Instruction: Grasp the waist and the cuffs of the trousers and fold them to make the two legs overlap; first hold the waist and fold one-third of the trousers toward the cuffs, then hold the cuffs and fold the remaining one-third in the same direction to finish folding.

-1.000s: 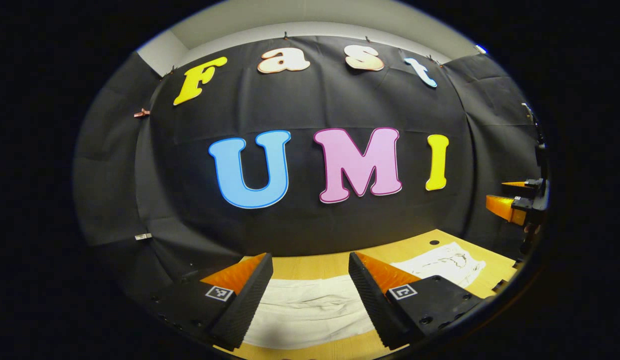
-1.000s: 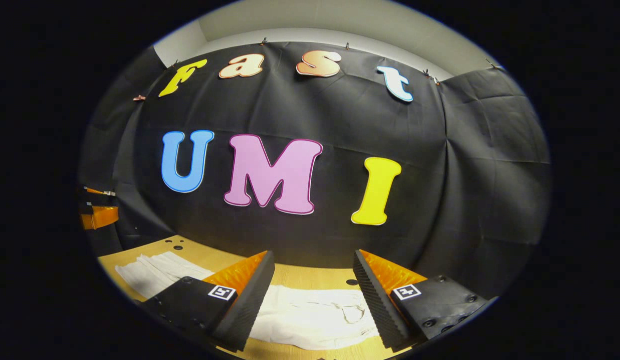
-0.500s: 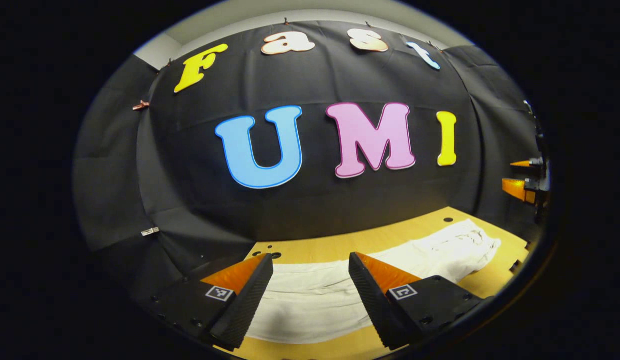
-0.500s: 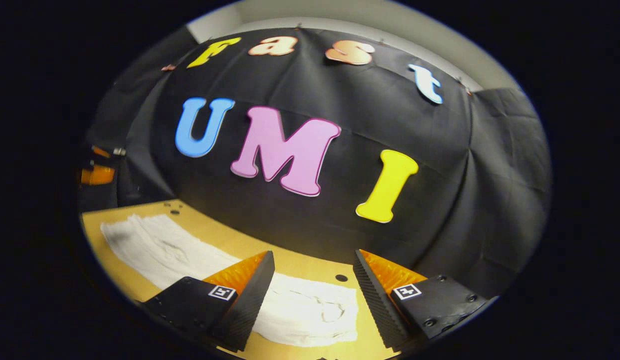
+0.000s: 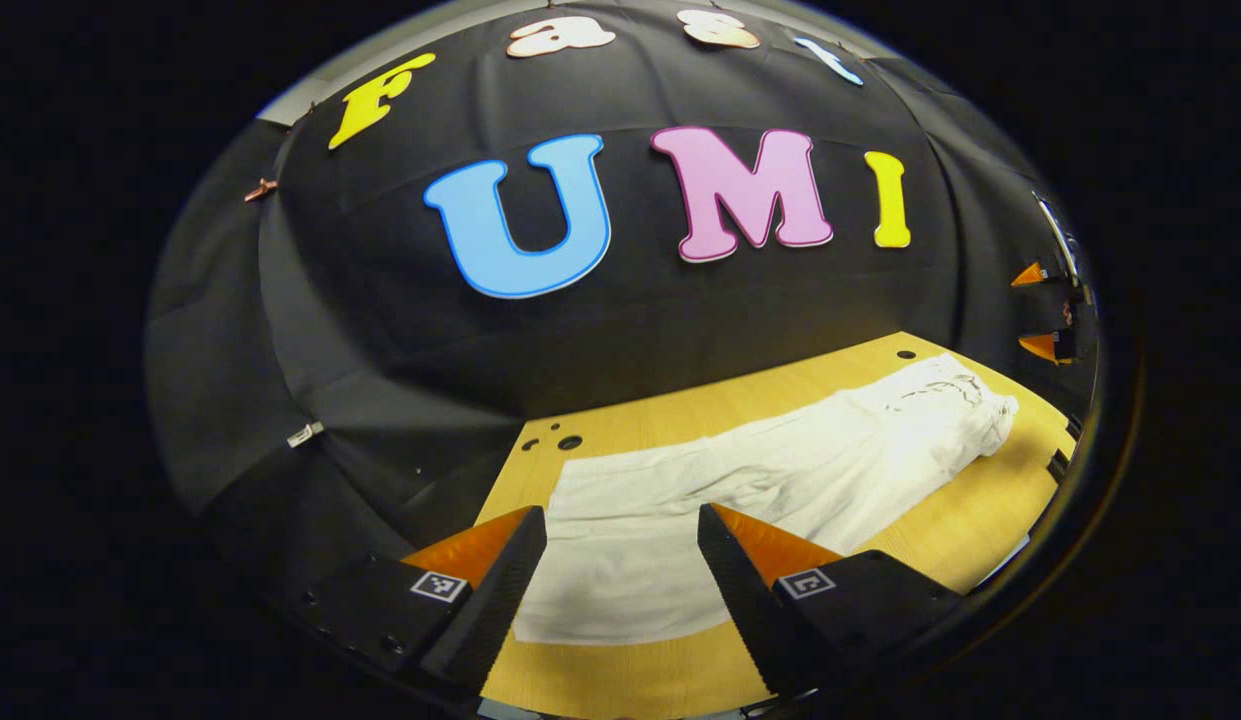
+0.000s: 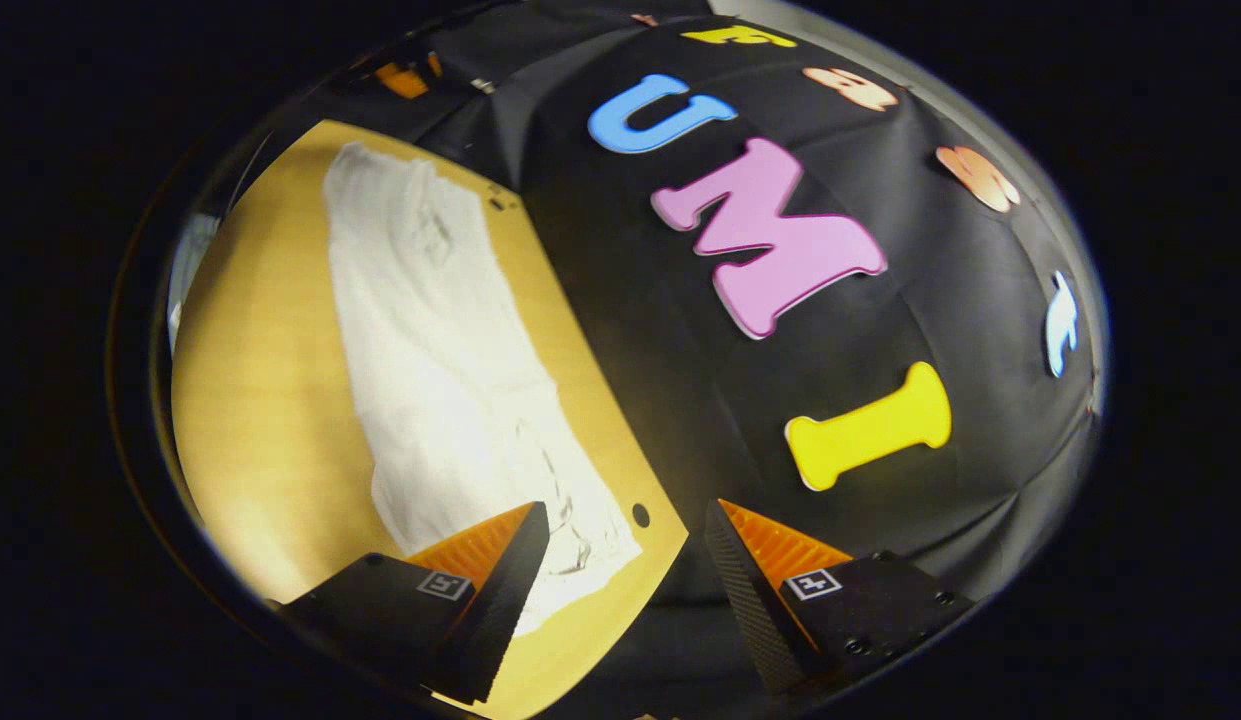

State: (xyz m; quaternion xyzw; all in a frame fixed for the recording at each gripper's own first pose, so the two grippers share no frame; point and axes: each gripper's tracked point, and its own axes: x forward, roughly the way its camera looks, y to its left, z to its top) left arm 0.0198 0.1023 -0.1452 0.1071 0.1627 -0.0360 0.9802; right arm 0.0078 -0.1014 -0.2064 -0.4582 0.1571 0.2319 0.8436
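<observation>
Left gripper (image 5: 620, 560): jaws apart, holding nothing, above the cuff end.
Trousers (image 5: 780, 470): one white pair, flat on the wooden table (image 5: 940, 530); waist details blurred.
Right gripper (image 6: 625, 560): jaws apart, empty, near the waist end.

A black cloth wall (image 5: 400, 330) fills the upper and middle part of the left gripper view, creased and clipped along its top edge. A strip of pale wall (image 5: 310, 100) shows above it at upper left. A light wooden table (image 5: 700, 400) with small dark holes (image 5: 569, 441) lies at lower centre and right. In the right gripper view the table (image 6: 260, 380) sits tilted at left, brightly lit.
</observation>
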